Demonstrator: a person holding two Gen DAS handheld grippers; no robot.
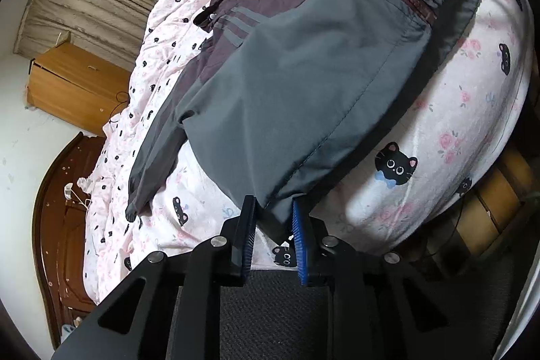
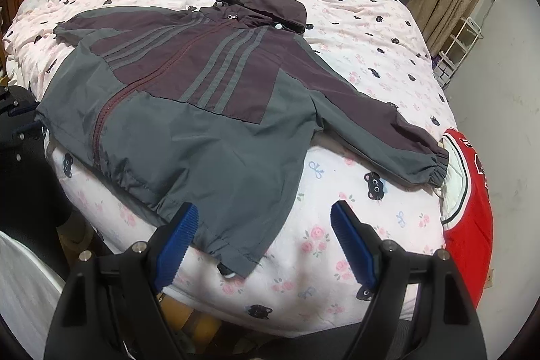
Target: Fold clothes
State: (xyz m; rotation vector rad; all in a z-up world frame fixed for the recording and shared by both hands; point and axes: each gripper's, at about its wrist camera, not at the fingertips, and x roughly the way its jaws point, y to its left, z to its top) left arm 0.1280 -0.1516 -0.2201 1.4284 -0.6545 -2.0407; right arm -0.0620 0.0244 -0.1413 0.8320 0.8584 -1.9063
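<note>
**Left wrist view: jacket hem caught between the blue pads**

Left wrist view shows the left gripper [image 1: 273,218] with a corner of the jacket [image 1: 303,83] hem between its two blue pads [image 1: 298,225] — the jaws stand narrow and the grey cloth fills the gap, so it is grasping the hem. The jacket lies spread on the bed [image 1: 455,130], front up, zip running down its middle, hood toward the far side. The bed cover is pink with black cat faces and small flowers.

In the right wrist view the right gripper [image 2: 263,235] hangs with its jaws wide apart over the near edge of the bed [image 2: 337,198]. Its left pad [image 2: 175,238] sits just over the jacket's [image 2: 202,110] lower hem; the other pad is over bare cover — nothing is clamped. One sleeve reaches out to the right, its cuff touching a red garment [image 2: 472,208] at the bed's edge.
</note>
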